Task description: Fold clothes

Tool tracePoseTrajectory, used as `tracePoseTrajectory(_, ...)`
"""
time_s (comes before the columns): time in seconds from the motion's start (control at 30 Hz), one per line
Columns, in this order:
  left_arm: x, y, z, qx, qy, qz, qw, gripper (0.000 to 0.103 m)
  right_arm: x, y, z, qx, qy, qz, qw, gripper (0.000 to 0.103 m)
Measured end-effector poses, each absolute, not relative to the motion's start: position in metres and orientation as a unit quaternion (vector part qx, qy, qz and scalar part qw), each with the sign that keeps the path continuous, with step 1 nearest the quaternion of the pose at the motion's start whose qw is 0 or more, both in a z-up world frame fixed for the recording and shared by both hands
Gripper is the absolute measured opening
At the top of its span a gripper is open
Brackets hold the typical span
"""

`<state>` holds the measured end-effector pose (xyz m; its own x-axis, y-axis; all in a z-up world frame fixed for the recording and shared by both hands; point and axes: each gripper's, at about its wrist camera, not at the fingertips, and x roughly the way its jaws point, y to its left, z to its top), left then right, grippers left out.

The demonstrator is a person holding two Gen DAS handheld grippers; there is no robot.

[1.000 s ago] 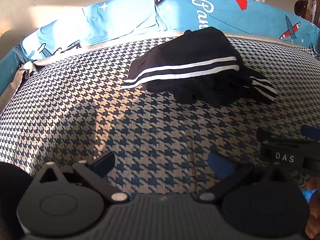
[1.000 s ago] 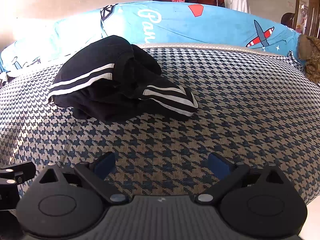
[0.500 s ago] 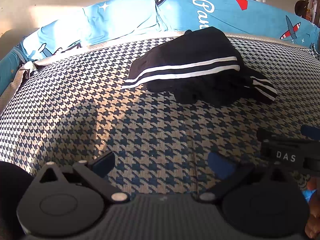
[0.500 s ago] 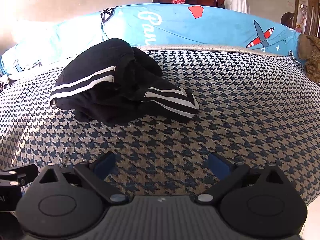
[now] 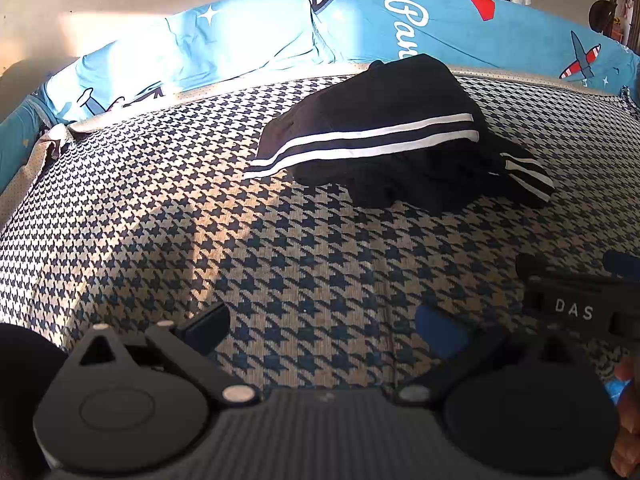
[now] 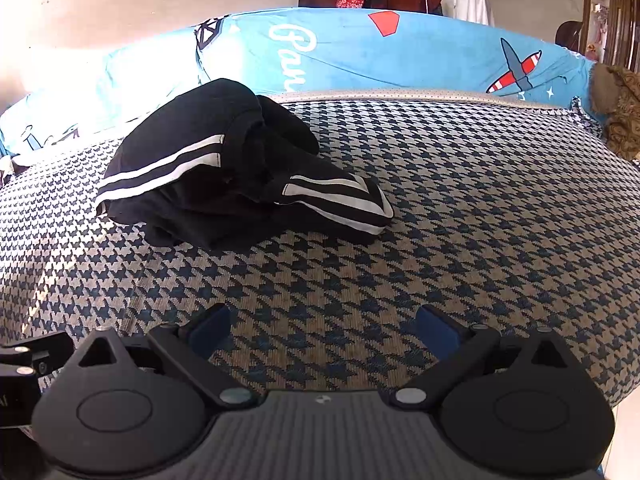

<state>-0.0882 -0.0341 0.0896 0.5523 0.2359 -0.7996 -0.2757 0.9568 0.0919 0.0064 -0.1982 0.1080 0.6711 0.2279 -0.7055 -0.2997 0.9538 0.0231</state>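
One black garment with white side stripes (image 5: 400, 144) lies crumpled in a heap on a houndstooth-patterned bed cover (image 5: 200, 220). In my left wrist view it sits in the upper right of the frame; in my right wrist view the same heap (image 6: 240, 168) sits in the upper left. It lies well apart from both of my tools, with bare patterned cover between it and the fingertips.

My left gripper (image 5: 322, 320) fills the bottom of its frame, fingers spread wide and holding nothing, low over the cover. My right gripper (image 6: 322, 322) is likewise spread wide and empty at the bottom of its frame. In the left view, the right tool's black body shows at the lower right edge, marked "DAS".

Behind the garment, along the top of both frames, runs a bright blue bedsheet (image 5: 480, 28) printed with aeroplanes and white script, in front of a pale wall (image 6: 120, 8).
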Motion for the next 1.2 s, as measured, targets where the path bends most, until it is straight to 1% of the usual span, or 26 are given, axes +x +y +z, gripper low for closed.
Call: tracePoseTrajectory(1.2, -0.0869, -0.03, 0.0874, -0.025, 0.451, 0.151, 0.879, 0.103, 0.009, -0.1961, 0.106, -0.042, 0.388, 0.143, 0.91, 0.1)
